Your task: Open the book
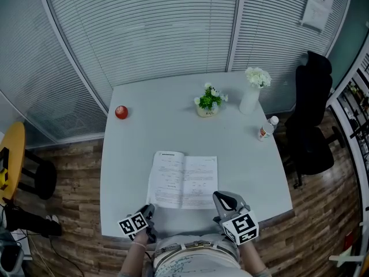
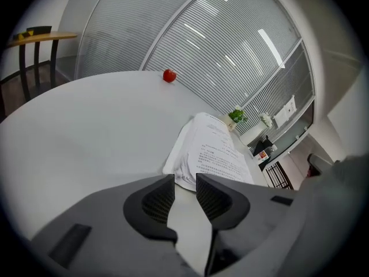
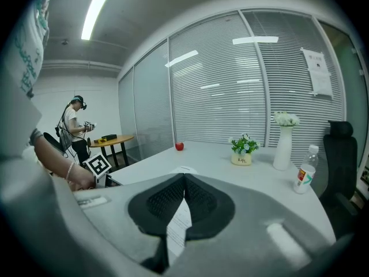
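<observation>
The book [image 1: 183, 180] is seen lying open and flat on the white table [image 1: 167, 120], near its front edge, printed pages up. The left gripper [image 2: 184, 192] is held at the book's near left corner with its jaws apart; nothing is gripped between them, only bare table and the page corner beyond. The right gripper [image 3: 184, 180] is held over the book's near right corner with its jaw tips brought together; a strip of printed page is seen in the gap behind them, and whether a page is pinched cannot be told. Further back, white flowers [image 1: 258, 77] are held in a white vase [image 1: 249, 100], and a small green plant [image 1: 210, 97] is set in a low pot [image 1: 207, 111]. A capped bottle [image 1: 266, 128] is stood near the right edge; its contents cannot be made out. A red apple [image 1: 121, 112] is placed at the far left
</observation>
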### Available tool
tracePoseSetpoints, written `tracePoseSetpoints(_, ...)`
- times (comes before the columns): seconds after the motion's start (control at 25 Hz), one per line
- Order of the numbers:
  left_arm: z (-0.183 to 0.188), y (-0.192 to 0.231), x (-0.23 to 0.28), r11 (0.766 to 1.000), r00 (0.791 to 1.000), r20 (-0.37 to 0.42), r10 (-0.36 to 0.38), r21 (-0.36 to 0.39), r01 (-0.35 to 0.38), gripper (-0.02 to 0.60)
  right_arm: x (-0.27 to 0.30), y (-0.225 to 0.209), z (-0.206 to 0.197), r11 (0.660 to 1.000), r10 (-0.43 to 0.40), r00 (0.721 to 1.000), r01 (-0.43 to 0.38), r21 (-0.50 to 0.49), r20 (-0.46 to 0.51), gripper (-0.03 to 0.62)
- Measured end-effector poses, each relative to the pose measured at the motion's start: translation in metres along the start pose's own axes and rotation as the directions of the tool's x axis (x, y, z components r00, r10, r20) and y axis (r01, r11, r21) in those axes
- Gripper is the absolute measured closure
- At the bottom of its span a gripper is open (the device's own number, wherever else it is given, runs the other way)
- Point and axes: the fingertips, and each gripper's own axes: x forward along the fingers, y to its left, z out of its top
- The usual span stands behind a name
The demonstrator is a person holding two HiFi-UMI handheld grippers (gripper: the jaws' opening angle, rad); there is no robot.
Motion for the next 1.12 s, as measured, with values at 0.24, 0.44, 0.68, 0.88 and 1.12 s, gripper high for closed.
tracePoseSetpoints(0.24,0.013,-0.029,-0.006,0.993,0.999,0.033,-0.043,0.114,0.039,0.466,0.003,0.004,-0.002,1.000,0.014,1.000,-0.015,-0.018,-0.013,0.591)
tracePoseSetpoints(0.44,0.019,-0.072,-0.004,0.967,0.991,0.032,-0.131,0.224,0.120,0.466,0.007,0.007,-0.002,0.999,0.025,0.999,-0.026,-0.028,-0.024,0.586)
tracePoseSetpoints(0.68,0.015,-0.111,-0.002,0.930,0.977,-0.005,-0.214,0.305,0.205,0.466,0.009,0.010,-0.002,0.999,0.030,0.999,-0.030,-0.027,-0.029,0.586)
tracePoseSetpoints(0.88,0.007,-0.137,-0.003,0.899,0.955,-0.056,-0.292,0.324,0.294,0.467,0.009,0.014,-0.001,0.999,0.035,0.999,-0.036,-0.028,-0.033,0.586)
tracePoseSetpoints(1.12,0.004,-0.171,-0.009,0.837,0.923,-0.101,-0.372,0.393,0.381,0.485,0.011,0.019,-0.003,0.998,0.050,0.998,-0.052,-0.031,-0.044,0.586)
